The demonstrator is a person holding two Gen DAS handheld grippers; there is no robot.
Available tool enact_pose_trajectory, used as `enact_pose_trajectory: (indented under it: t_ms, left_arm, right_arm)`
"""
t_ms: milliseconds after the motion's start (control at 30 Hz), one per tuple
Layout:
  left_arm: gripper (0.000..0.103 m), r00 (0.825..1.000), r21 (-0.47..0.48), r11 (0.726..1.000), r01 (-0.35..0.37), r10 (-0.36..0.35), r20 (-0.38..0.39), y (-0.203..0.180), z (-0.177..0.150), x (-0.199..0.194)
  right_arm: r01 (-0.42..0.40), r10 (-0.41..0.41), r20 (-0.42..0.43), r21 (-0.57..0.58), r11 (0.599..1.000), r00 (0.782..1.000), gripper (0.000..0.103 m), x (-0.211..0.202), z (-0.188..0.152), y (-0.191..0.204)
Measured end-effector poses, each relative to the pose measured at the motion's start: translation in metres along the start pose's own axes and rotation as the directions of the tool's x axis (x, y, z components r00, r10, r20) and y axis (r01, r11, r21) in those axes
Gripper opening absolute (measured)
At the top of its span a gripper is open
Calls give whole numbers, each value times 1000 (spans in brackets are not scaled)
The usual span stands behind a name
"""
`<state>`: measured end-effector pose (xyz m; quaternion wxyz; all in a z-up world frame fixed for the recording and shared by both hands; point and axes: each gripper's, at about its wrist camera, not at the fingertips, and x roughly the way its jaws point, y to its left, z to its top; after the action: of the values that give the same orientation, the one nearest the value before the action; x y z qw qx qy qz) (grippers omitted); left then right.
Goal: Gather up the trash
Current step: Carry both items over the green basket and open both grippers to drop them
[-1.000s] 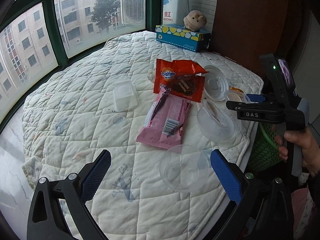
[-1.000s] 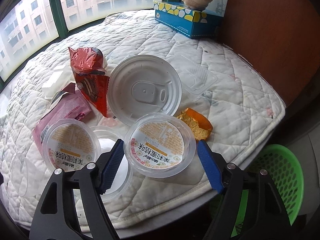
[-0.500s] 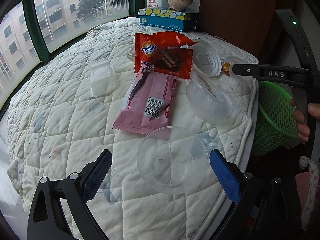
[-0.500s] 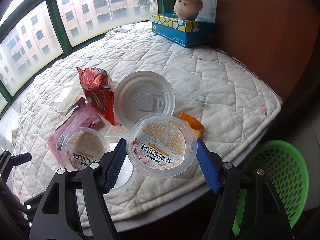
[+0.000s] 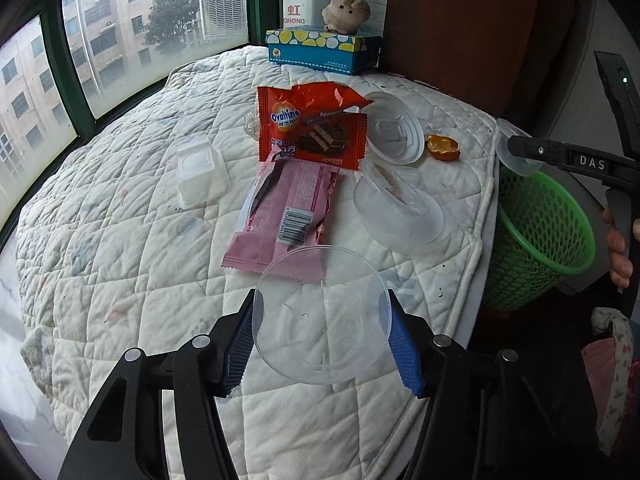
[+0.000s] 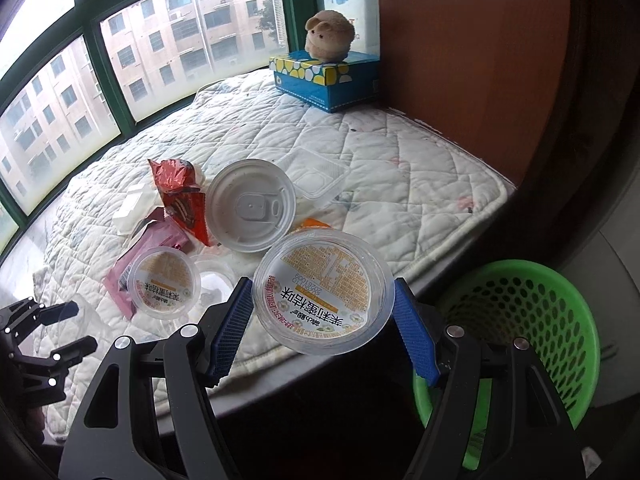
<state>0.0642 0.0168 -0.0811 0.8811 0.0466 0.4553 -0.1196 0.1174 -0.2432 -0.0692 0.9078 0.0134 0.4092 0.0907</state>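
My left gripper [image 5: 322, 326] was squeezed shut on a clear round lid [image 5: 322, 314]. The 2 blue pads [image 5: 402, 354] pressed on its 2 sides. I held the lid just over the near part of the white quilt [image 5: 120, 248], and its far edge covered the corner of a pink wrapper [image 5: 286, 212].

Past the pink wrapper I saw a red Ovaltine wrapper [image 5: 310, 128] lying partly on top of it. To the right lay a clear cup [image 5: 398, 212] on its side, a white lid [image 5: 394, 132] and a bit of orange peel [image 5: 442, 148]. A small clear tray [image 5: 200, 172] sat alone on the left.

My right gripper [image 6: 324, 316] was clamped on a printed cup [image 6: 322, 292], with 1 blue pad on each side. I held it up past the edge of the quilt [image 6: 420, 168], next to the green basket [image 6: 532, 304], which stood low by the quilt's edge. A second printed cup [image 6: 164, 282] sat on the quilt near the pink wrapper [image 6: 124, 276]. The white lid [image 6: 250, 204] lay behind the held cup.

Far back stood a blue tissue box [image 6: 326, 80] with a plush toy [image 6: 330, 34] on it, by the window.
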Motion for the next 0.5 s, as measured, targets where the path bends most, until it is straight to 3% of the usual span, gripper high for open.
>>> enact_pose_trajectory:
  t_ms: [233, 500]
  left_arm:
    - [58, 997, 45, 998, 49, -52, 59, -25, 23, -23]
    - [58, 989, 122, 985, 119, -129, 77, -80, 59, -18]
  right_arm:
    - [70, -70, -9, 61, 996, 998, 70, -13, -19, -40]
    - [148, -144, -44, 126, 981, 989, 70, -19, -48, -90]
